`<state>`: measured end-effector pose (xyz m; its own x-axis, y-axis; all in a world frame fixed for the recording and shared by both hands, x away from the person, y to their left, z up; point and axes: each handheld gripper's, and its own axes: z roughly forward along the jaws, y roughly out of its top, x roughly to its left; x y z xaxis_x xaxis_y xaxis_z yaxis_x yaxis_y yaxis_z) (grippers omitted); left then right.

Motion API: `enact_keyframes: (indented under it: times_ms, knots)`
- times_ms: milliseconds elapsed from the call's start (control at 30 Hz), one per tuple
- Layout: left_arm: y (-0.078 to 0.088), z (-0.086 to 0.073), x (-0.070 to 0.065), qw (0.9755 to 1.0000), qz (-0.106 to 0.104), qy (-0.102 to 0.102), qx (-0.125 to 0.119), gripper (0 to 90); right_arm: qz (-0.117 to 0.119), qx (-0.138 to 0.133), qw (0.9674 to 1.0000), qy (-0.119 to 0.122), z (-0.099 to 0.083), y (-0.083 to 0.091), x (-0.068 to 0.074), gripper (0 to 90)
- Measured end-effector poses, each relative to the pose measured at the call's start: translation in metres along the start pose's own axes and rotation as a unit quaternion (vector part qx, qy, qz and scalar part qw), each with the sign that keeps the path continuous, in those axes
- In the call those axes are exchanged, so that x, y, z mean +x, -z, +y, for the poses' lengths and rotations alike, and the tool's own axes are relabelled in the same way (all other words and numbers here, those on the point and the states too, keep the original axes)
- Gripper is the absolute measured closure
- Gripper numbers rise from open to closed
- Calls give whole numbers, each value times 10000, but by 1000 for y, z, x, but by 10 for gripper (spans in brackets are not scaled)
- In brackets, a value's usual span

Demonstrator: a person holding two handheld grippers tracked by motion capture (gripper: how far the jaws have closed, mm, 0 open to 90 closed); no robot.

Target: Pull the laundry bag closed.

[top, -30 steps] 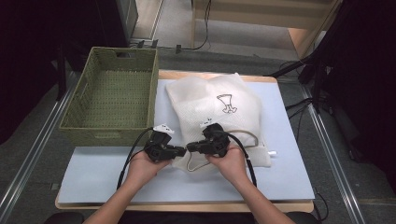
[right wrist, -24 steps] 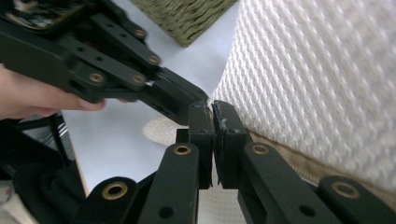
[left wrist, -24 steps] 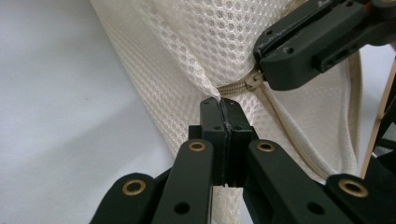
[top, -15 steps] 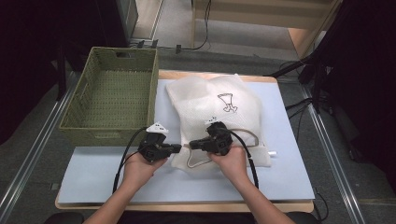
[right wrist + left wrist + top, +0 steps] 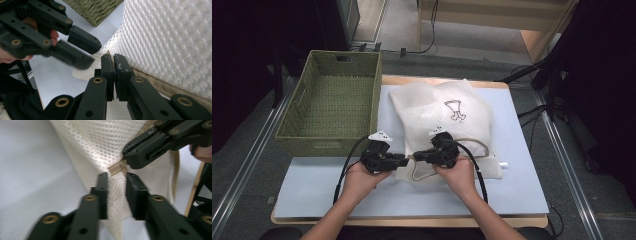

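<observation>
A: Is it bright?
B: Yes, over the bench point(image 5: 522, 190). Light falls from above, and the room past its far edge is dark.
A: Any blur?
B: The close black tongs point(image 5: 116, 195) look fuzzy. The white mesh bag point(image 5: 172, 40) glows, nearly washed out.

Wooden table point(image 5: 532, 220), pale blue mat point(image 5: 312, 185) on top; green wicker basket point(image 5: 332, 107) and white mesh bag point(image 5: 447, 120) on mat.
</observation>
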<state>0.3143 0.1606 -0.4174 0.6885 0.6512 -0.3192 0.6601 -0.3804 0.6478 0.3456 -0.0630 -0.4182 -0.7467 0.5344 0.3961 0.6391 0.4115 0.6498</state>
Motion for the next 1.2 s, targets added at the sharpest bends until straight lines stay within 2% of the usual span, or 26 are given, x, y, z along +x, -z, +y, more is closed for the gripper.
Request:
enact_keyframes:
  times_ms: [33, 100, 167, 233, 333, 433, 467, 567, 633, 733, 833, 933, 1000, 1100, 1167, 1200]
  knots:
    - [-1, 0, 0, 10000, 11, -32, 39, 633, 6, -3, 10000, 1, 0, 0, 0, 887]
    - [-4, 0, 3, 9999, 1, 28, 97, 568, 31, -5, 10000, 0, 0, 1, 1, 886]
    - [-9, -1, 7, 9999, -22, 75, 102, 541, 61, -4, 10000, 30, 1, 2, 1, 886]
    - [-13, -1, 9, 9998, -94, 92, 149, 512, 84, -25, 9999, 59, 1, 3, 3, 886]
    - [-19, 0, 13, 9992, -312, 163, 171, 491, 165, -21, 9998, 53, 1, 4, 4, 886]
    - [-20, 0, 16, 9989, -419, 123, 150, 567, 164, -19, 9998, 67, 1, 4, 4, 886]
    - [-19, 0, 16, 9987, -476, 132, 155, 636, 159, -20, 9999, 57, 1, 4, 4, 886]
    - [-16, 0, 16, 9986, -466, 171, 156, 807, 150, -36, 9999, 19, 1, 3, 2, 886]
    - [-14, 0, 15, 9987, -444, 218, 110, 849, 133, -37, 9999, -36, 0, 3, 0, 886]
    - [-12, 1, 10, 9992, -346, 164, 103, 866, 105, -65, 9999, -82, 0, 1, -2, 886]
    - [-11, 1, 6, 9996, -204, 167, 93, 870, 183, -93, 9995, -247, -1, -1, -6, 887]
    - [-4, 0, 5, 9994, -99, 297, -122, 875, 202, -191, 9991, -321, -2, 0, -9, 889]
    - [-1, 1, 5, 9993, -48, 327, -157, 877, 229, -306, 9986, -378, -2, 1, -9, 889]
    - [0, 0, 4, 9994, 31, 309, -137, 877, 116, -332, 9991, -248, -2, 2, -4, 890]
    - [0, -1, 10, 9989, -135, 435, -123, 874, 58, -319, 9994, -148, -1, 1, -1, 889]
    - [1, -1, 11, 9991, -106, 414, -85, 866, 87, -355, 9992, -138, -2, 1, 0, 889]
